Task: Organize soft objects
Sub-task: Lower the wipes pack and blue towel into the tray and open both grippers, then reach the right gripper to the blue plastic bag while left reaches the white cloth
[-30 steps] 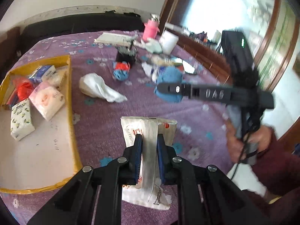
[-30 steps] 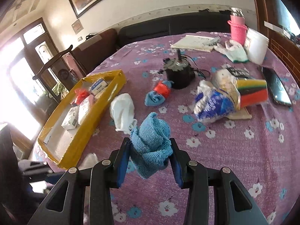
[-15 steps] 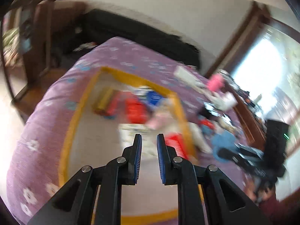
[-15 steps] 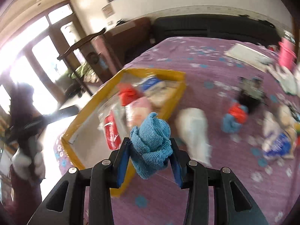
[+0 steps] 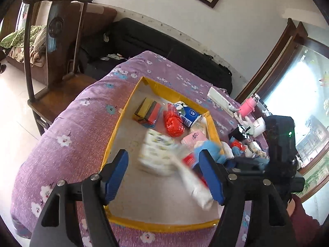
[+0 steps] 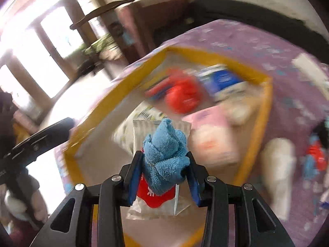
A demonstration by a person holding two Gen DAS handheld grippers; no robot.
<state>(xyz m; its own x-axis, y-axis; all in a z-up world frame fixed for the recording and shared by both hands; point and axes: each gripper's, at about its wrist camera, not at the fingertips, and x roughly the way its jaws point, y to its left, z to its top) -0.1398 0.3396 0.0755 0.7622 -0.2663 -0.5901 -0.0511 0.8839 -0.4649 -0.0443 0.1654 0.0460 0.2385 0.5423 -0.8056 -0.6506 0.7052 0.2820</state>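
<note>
My left gripper [image 5: 164,175] is open wide above the yellow-rimmed tray [image 5: 115,131]. A white and red wipes packet [image 5: 193,177], blurred, is between its blue pads over the tray floor. My right gripper [image 6: 163,177] is shut on a rolled blue cloth [image 6: 164,154] and hovers over the same tray [image 6: 70,160], above the wipes packet [image 6: 158,199]. In the left wrist view the right gripper [image 5: 242,160] is at the tray's right rim with the blue cloth [image 5: 209,148].
The tray holds a red bag [image 5: 173,123], tissue packs [image 5: 158,154], a pink pack [image 5: 194,140], a blue pack [image 5: 189,115] and coloured sponges [image 5: 148,111]. A white cloth [image 6: 277,168] and a blue-red bundle [image 6: 314,160] lie right of the tray. A wooden chair [image 5: 51,65] stands left of the table.
My left gripper carried the wipes packet to the tray and opened, letting it go. My right gripper moved left over the tray, still holding the blue cloth.
</note>
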